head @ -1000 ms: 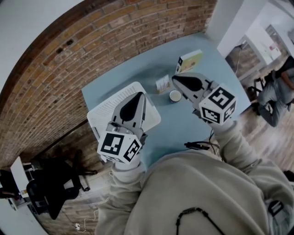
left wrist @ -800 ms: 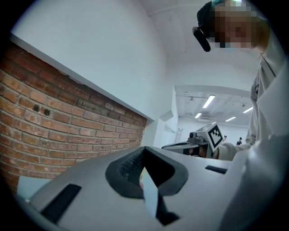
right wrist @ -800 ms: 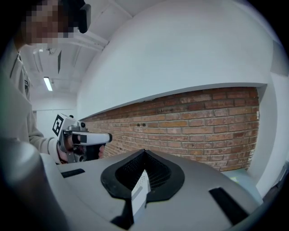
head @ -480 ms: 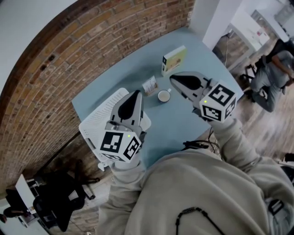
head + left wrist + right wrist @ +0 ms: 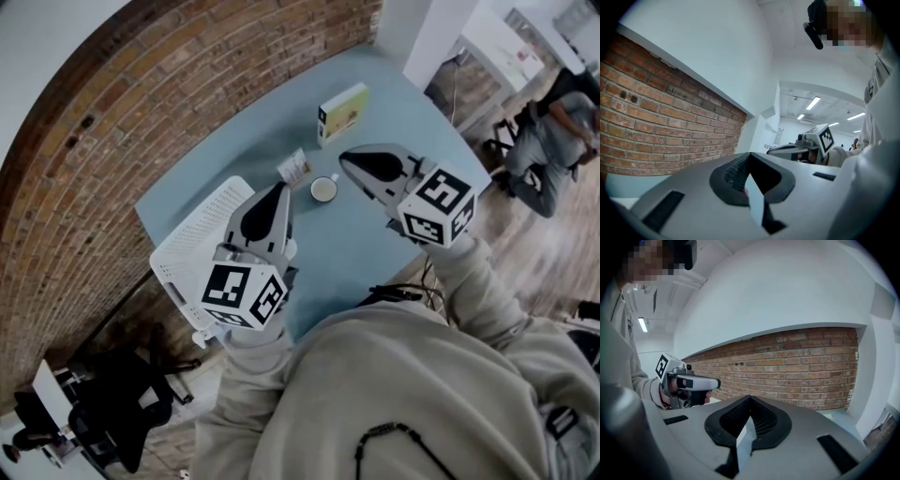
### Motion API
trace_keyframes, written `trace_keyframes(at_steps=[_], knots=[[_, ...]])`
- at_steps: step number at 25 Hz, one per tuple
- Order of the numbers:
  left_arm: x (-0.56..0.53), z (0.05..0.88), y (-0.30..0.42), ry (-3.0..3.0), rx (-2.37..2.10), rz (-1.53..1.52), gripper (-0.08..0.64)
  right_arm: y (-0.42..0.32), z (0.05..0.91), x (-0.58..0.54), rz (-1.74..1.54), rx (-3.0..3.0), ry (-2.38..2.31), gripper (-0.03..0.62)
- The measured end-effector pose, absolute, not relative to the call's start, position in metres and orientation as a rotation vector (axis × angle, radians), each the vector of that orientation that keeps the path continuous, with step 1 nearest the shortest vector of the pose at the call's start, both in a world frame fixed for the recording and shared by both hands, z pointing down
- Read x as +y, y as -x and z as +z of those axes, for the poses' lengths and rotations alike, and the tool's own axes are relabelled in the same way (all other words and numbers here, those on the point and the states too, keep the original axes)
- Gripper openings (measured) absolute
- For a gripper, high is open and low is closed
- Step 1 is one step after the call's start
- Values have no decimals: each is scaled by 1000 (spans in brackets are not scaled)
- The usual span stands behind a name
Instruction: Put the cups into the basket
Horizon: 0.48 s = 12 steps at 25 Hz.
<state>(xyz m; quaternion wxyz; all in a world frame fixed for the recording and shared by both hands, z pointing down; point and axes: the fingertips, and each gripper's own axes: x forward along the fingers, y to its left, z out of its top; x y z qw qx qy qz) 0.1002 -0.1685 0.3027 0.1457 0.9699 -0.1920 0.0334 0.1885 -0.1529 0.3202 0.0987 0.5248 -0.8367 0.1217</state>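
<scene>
**A:** What's closest?

**B:** The person's pale sleeves (image 5: 466,281). Beyond them both grippers are held above the blue table (image 5: 349,255). The left gripper (image 5: 278,192) has its jaws pressed together with nothing between them. The right gripper (image 5: 346,161) is the same, tips meeting and empty.

**A:** And the cup?

**B:** One white cup (image 5: 324,189) stands upright on the table, outside the basket. From the head view it sits between the two gripper tips, and neither touches it.

**A:** Where's the basket?

**B:** The white slotted basket (image 5: 195,240) is at the table's left corner. The left gripper covers part of its right edge from the head view.

**A:** Anything farther out?

**B:** A small carton (image 5: 293,166) just beside the cup, then an upright yellow-green box (image 5: 342,112). The brick wall (image 5: 141,103) runs along the table's far left edge.
</scene>
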Motion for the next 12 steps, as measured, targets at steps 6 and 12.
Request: trace_keyframes(at_steps=[6,12], knots=[[-163,326,-107,-2765,-541,142,-5,-191,344,-156,404,-2445,-1522,11],[-157,358,-104,-2672,-547,184,-5,-190,388,-154,502,-2399,-1456,11]])
